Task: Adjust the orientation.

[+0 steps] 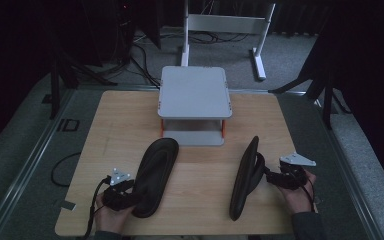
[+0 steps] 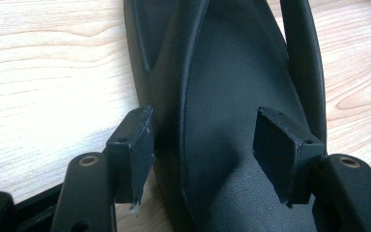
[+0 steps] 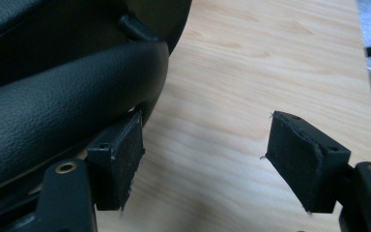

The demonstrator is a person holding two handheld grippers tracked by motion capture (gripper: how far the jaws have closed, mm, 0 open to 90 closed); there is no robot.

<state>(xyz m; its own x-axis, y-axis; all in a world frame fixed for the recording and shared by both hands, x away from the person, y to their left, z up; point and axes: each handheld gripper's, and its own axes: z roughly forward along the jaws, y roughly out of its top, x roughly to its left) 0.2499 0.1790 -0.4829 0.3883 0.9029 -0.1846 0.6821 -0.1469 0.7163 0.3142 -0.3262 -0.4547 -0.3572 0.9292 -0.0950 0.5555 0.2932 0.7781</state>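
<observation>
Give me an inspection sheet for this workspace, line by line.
Surface: light wooden table, bare around the items.
Job's things: two black slippers; left slipper flat, right slipper on edge.
Clutter: grey two-tier stand at the far edge.
Grippers: left tool open, straddling the left slipper; right tool open, one pad against the right slipper.
Cables: a black cable trails from the left tool; more on the floor.
Surroundings: dark room, white frame behind.
</observation>
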